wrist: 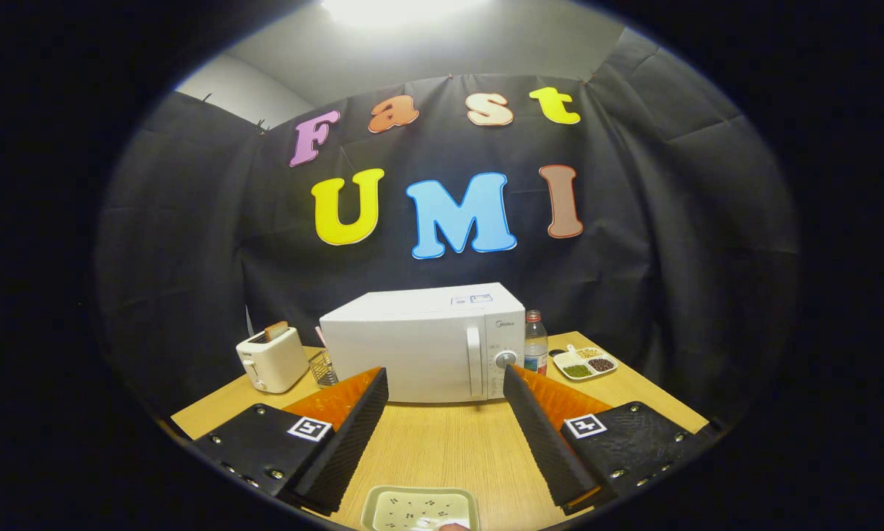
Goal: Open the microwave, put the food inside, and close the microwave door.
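A white microwave (427, 343) stands on the wooden table (442, 442) beyond my fingers, its door shut, with a vertical handle (474, 361) and a round knob (506, 359) on its right side. My gripper (446, 383) is open, held above the table, with nothing between the fingers. A pale square dish (420, 510) with dark specks lies on the table close below the gripper, between the fingers' bases. Something small and pinkish rests at its near rim; I cannot tell what it is.
A white toaster (272, 359) with a slice in it stands left of the microwave, a small wire holder (324, 367) beside it. Right of the microwave are a clear bottle (536, 343) and a divided tray (585, 363) of grains.
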`<state>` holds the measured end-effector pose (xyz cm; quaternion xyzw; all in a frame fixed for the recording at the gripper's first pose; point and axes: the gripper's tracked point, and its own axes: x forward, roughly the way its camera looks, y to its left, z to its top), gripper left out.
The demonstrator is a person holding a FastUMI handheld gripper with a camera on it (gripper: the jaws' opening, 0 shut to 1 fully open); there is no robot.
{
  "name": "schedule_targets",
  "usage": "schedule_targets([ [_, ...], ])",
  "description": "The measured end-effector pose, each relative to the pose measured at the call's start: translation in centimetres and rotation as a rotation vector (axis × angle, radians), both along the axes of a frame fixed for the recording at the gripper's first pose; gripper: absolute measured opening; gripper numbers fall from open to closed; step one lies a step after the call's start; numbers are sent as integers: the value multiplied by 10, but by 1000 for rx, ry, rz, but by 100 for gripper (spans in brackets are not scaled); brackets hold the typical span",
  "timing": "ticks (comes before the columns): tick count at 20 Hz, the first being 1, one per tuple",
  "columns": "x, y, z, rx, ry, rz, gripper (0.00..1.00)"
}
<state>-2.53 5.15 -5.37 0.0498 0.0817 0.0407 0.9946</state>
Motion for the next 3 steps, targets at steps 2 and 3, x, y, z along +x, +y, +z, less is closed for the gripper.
schedule_targets([
  [2,1,-3,1,-8,-3,-4,99],
  [3,2,-3,1,-10,-4,-4,99],
])
